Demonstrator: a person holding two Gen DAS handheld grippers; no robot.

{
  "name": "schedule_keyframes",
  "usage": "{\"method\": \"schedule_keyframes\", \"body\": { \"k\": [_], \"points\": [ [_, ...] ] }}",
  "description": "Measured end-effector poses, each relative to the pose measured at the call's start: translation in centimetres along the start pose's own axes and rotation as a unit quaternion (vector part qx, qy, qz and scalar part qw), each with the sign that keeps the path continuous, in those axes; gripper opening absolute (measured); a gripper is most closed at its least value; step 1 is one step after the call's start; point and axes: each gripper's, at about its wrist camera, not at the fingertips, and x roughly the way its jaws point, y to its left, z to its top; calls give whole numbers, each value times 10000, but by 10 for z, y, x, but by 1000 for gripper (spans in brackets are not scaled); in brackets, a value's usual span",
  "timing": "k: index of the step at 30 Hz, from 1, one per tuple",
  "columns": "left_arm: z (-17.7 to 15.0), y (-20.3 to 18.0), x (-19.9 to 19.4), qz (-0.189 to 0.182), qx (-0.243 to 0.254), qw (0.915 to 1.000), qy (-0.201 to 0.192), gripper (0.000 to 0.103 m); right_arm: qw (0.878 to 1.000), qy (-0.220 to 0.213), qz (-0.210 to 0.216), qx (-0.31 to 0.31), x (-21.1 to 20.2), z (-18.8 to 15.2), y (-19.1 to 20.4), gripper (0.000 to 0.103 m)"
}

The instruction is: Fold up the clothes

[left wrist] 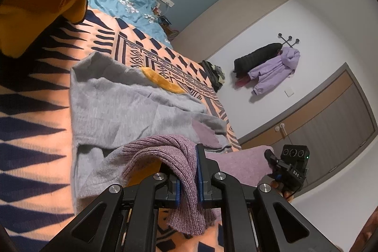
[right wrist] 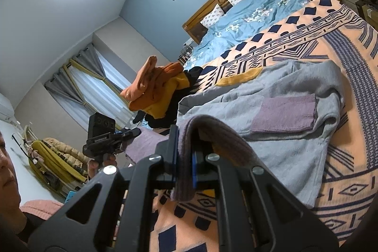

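Left wrist view shows the left claw (left wrist: 187,183) pinching a purple ribbed hem (left wrist: 163,152) of the grey sweater (left wrist: 113,105) on the bed (left wrist: 28,124); the right claw (right wrist: 183,167) pinches the other hem corner. Folding looks barely begun, with the orange pile (right wrist: 153,91) beyond the sweater untouched. The sweater's near edge is hidden behind both claws.
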Motion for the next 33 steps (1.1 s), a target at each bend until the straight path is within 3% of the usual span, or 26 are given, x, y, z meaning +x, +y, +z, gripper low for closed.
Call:
{"method": "schedule_keyframes", "body": {
  "k": [33],
  "points": [
    [42, 11, 41, 348, -53, 9991, 244, 9, 9987, 87, -339, 370, 24, 30, -32, 11]
  ]
}}
